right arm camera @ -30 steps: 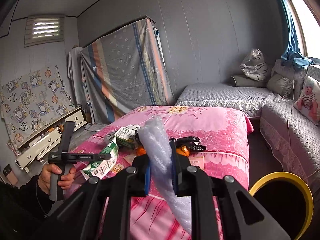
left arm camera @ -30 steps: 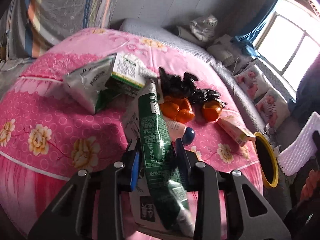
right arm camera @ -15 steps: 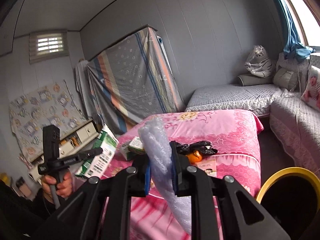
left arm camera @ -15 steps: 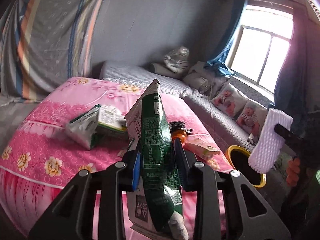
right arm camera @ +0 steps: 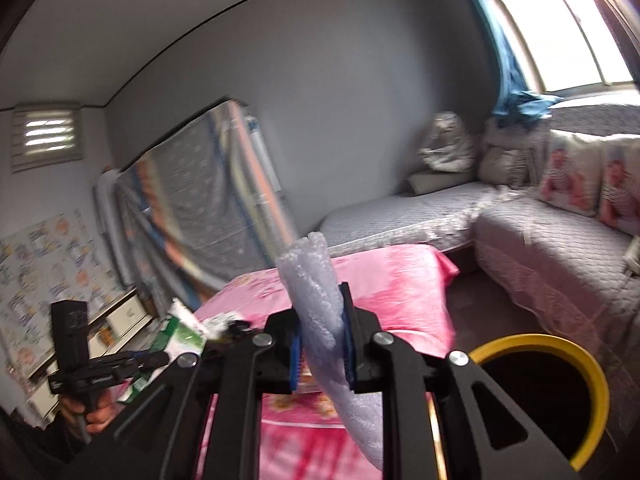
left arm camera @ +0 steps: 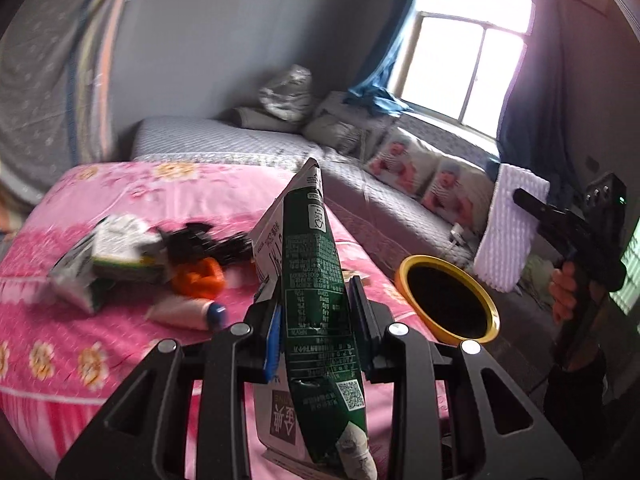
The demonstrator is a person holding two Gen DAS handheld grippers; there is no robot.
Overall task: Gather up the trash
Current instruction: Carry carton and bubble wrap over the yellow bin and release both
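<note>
step: carry-to-bin, both hands loaded, nothing dropped yet
left gripper (left arm camera: 316,330): pinching a flattened green-and-white drink carton (left arm camera: 316,300) around its middle, carton upright, top flap above the jaws, lower end hanging below them
right gripper (right arm camera: 322,350): pressed tight on a white foam-net sleeve (right arm camera: 320,300), squashed thin between the blue pads (right arm camera: 294,354), tail drooping below
bin: round black bin with a yellow rim (right arm camera: 592,368), open, on the floor just beside the pink floral bedspread (left arm camera: 120,196); low right in the right wrist view, right of the carton in the left wrist view
carton vs bin: not over the mouth yet, looks short and left of it
sleeve vs bin: nearer, tail close to the rim, cannot tell if over it
next: bring each load above the dark opening, then spread the jaws; sleeve likely first
risk: long carton could catch the rim, tip it end-down
left on bed: crushed cartons (left arm camera: 100,264), orange peel (left arm camera: 198,278), white tube with a blue cap (left arm camera: 184,312), black tangled item (left arm camera: 208,240), blurred
</note>
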